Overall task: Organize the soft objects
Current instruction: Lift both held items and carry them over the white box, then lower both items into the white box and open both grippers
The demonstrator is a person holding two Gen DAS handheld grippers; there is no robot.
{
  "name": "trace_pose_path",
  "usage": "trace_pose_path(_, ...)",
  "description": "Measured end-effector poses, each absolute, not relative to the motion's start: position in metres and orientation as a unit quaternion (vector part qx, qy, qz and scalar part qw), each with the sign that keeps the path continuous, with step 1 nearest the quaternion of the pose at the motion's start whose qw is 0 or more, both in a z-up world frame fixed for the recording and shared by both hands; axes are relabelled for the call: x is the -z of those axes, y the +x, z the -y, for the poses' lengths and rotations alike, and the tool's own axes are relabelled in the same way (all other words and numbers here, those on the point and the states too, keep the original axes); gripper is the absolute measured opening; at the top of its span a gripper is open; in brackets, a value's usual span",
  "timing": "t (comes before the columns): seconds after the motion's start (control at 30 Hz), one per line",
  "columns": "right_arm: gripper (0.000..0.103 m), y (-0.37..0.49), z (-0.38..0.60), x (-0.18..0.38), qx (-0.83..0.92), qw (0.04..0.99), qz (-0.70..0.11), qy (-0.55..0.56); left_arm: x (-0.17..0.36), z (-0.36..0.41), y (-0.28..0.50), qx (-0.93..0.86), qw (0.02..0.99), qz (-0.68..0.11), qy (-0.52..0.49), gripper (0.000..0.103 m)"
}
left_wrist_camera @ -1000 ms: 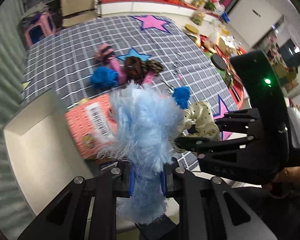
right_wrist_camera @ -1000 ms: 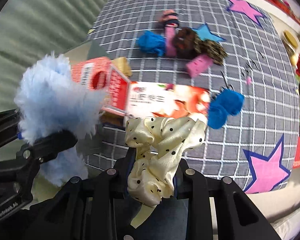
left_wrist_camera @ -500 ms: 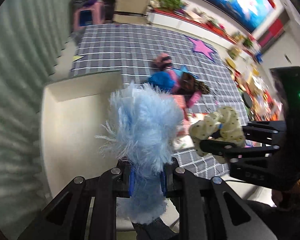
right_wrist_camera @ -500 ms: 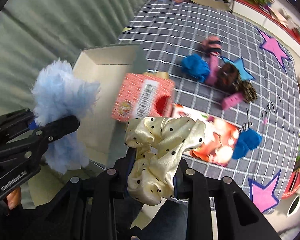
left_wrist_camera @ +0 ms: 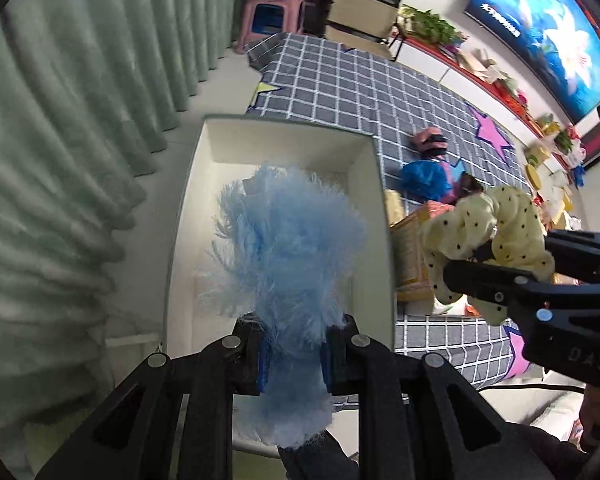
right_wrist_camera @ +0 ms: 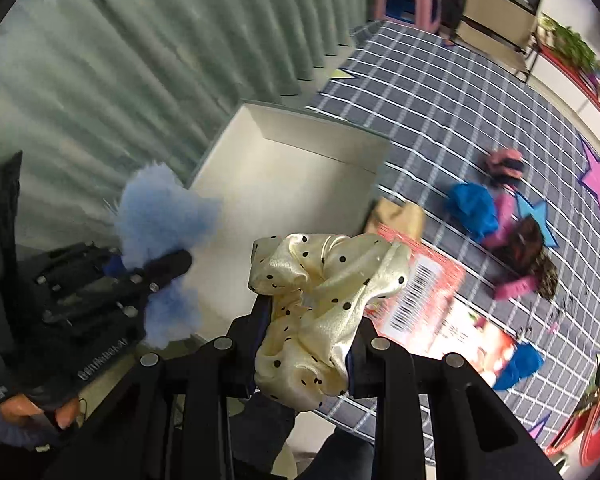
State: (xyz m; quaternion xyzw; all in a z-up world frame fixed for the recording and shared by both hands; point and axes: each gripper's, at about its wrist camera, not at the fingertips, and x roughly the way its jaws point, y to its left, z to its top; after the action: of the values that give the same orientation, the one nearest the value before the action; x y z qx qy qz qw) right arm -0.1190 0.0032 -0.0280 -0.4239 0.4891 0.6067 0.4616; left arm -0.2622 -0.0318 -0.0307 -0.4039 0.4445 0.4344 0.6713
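My left gripper [left_wrist_camera: 294,354] is shut on a fluffy light-blue scrunchie [left_wrist_camera: 288,248] and holds it above the open white box [left_wrist_camera: 372,184]. It also shows in the right wrist view [right_wrist_camera: 160,220]. My right gripper [right_wrist_camera: 306,344] is shut on a cream satin scrunchie with black dots [right_wrist_camera: 320,280], held just right of the box [right_wrist_camera: 300,168]; it shows in the left wrist view [left_wrist_camera: 488,232] too. More soft items lie on the checked cloth [right_wrist_camera: 440,112]: a blue scrunchie [right_wrist_camera: 474,210], pink and brown ones [right_wrist_camera: 520,252], another blue one [right_wrist_camera: 518,364].
An orange barcode carton [right_wrist_camera: 416,296] and a flat printed packet [right_wrist_camera: 476,340] lie right of the box. Green curtains [left_wrist_camera: 60,160] hang on the left. A pink stool [left_wrist_camera: 272,16] stands beyond the cloth. Cluttered shelves [left_wrist_camera: 500,80] line the far right.
Both grippers have swung left with their scrunchies, from over the carton to the white box. The blue scrunchie now hangs over the box's inside.
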Motion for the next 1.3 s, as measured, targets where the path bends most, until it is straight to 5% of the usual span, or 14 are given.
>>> trace_pose_path(1.3,0.032,-0.125,-0.093,0.068,-0.583,0.453,-0.518,-0.431,0.084,-0.035,-0.256,-0.469,0.619,-0.468,-0.422,0.022)
